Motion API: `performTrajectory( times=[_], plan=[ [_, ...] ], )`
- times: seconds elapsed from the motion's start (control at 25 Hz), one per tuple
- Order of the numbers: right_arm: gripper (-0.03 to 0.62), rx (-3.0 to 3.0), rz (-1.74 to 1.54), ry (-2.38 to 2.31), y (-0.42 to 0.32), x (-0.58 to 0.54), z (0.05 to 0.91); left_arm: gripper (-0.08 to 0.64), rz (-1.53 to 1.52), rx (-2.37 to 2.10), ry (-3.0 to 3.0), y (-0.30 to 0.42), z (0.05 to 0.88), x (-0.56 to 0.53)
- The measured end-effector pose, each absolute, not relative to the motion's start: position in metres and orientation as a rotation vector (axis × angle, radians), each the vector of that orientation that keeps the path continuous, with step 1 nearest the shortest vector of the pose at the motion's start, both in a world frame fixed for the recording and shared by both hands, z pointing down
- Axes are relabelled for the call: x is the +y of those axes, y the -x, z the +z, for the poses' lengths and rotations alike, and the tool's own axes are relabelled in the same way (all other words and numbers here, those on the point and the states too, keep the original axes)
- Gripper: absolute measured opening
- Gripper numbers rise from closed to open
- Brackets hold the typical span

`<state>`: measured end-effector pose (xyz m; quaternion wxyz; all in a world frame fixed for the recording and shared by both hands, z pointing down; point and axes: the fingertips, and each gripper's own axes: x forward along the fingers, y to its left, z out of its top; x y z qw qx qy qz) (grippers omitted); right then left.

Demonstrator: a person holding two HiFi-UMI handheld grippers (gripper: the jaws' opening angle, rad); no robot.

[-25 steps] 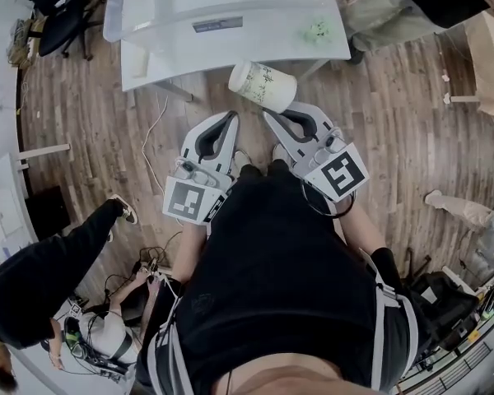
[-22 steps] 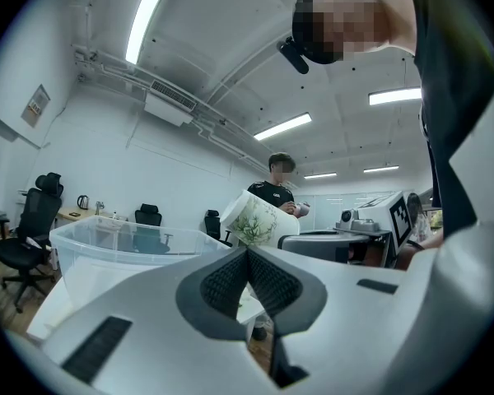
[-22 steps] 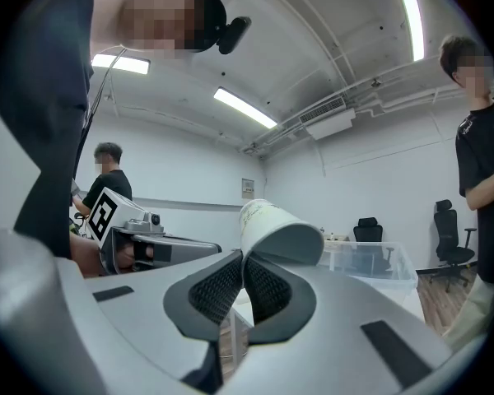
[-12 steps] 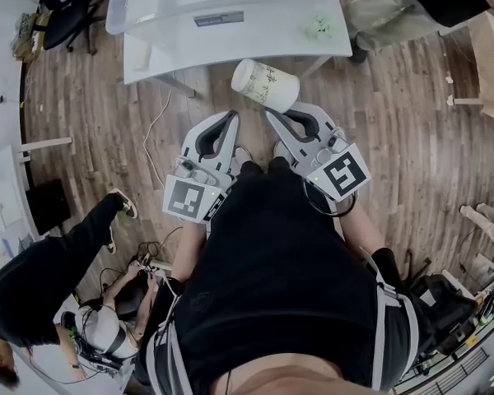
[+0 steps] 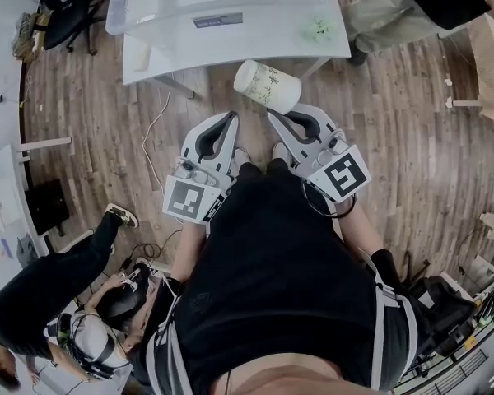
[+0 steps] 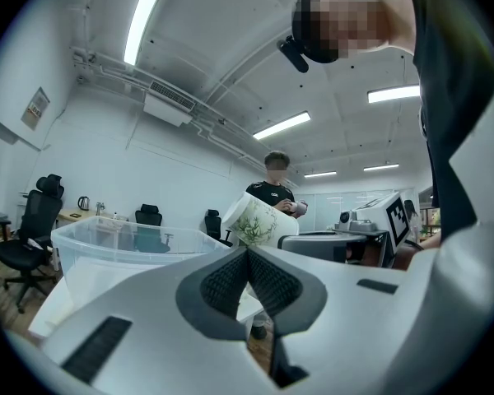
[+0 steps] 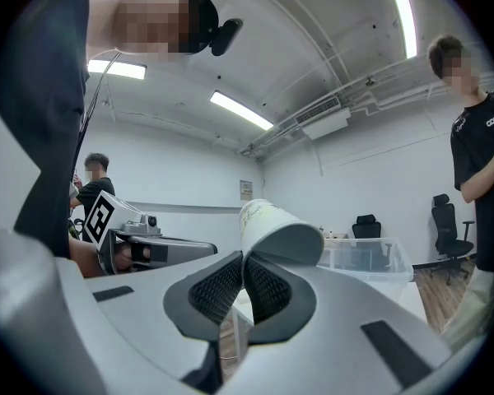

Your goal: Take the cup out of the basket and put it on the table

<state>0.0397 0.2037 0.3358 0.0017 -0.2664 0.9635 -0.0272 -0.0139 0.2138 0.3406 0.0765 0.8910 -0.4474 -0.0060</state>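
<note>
Table (image 5: 152, 62) carries clear bin (image 5: 255, 33) beyond held cup (image 5: 267, 86).

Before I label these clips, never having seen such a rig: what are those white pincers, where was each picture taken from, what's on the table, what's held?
There is no robot: a person holds a two-jaw gripper in each hand. The top-down picture comes from a camera on the person's head; the other two come from cameras riding on the grippers, looking along their jaws. The left gripper is shut on nothing. The right gripper pinches the rim of a white cup with a green leaf print, tilted in the air before the white table. On the table stand a clear plastic bin and a small green item, too small to identify.
</note>
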Motion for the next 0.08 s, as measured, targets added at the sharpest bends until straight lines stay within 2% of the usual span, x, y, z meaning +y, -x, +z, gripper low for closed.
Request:
performTrajectory(
  times=[0.08],
  plan=[
    [0.023,3.024,-0.088,0.837,-0.0402,0.2042,0.3352,0.018,-0.019,-1.341,-2.671,0.0137,0.3393,0.2135]
  ],
)
